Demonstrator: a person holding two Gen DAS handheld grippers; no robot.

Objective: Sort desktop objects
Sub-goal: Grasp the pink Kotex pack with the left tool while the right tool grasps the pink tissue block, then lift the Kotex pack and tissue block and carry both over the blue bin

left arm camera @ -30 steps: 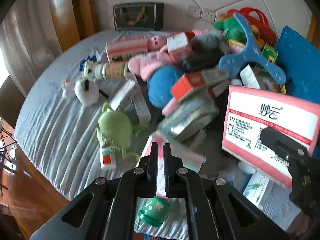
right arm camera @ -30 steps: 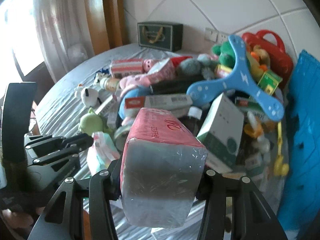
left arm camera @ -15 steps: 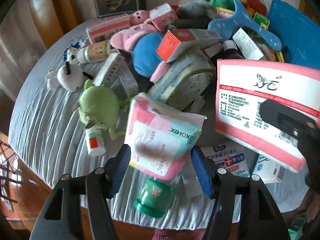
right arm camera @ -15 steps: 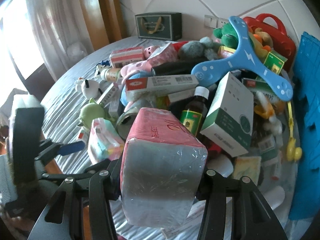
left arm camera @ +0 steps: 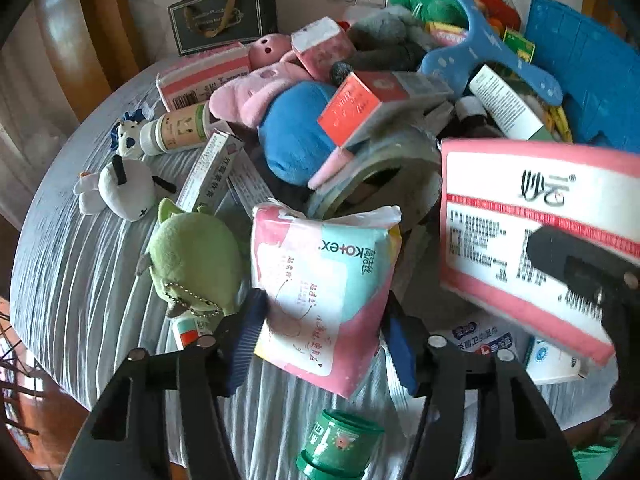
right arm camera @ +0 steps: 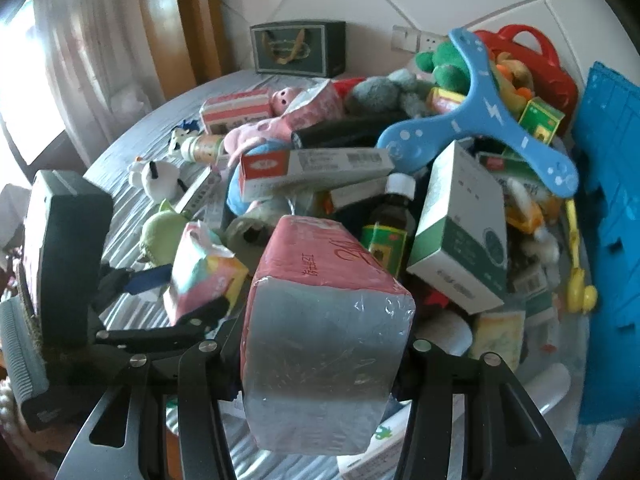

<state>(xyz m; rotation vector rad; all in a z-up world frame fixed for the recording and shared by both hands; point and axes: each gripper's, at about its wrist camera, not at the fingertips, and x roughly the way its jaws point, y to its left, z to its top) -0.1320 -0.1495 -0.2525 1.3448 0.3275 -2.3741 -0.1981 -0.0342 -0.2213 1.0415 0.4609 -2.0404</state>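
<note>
Clutter [left arm camera: 360,92] is heaped on the table [left arm camera: 80,264], barely sorted: the left gripper [left arm camera: 324,344] pinches a Kotex pack [left arm camera: 324,292], the right gripper [right arm camera: 324,344] clamps a tissue pack [right arm camera: 324,340], neither yet placed.

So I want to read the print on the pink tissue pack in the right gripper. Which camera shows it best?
The left wrist view: the tissue pack turns its printed white label toward that camera. The right wrist view shows only its clear plastic end and pink top, clamped in the right gripper.
</note>
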